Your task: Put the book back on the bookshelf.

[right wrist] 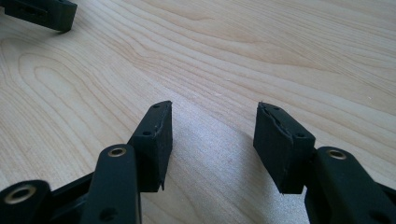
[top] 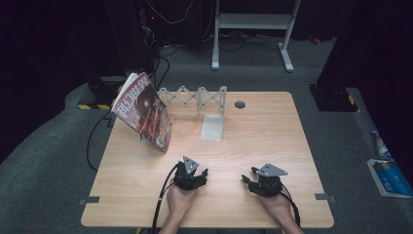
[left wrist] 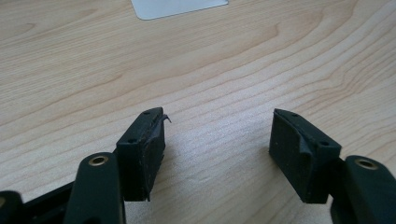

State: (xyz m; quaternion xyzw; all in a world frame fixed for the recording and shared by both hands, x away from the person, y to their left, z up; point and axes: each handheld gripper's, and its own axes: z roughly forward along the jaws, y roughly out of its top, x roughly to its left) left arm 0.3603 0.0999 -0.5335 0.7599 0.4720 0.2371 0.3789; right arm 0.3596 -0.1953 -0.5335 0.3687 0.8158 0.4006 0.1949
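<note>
Both hand-held grippers, left [top: 197, 176] and right [top: 250, 179], are resting open and empty on the surface [top: 253, 141], magazine [top: 145, 111] leaning at eleven o'clock, untouched.

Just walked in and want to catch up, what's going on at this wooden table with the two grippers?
A person sits at the light wooden table with a black gripper in each hand. The left gripper and right gripper both rest near the table's front edge, jaws open with nothing between them. Farther back, a red-covered magazine leans tilted against a grey accordion-style metal rack at its left end. A flat pale grey plate lies in front of the rack. Neither gripper touches the magazine or the rack.
</note>
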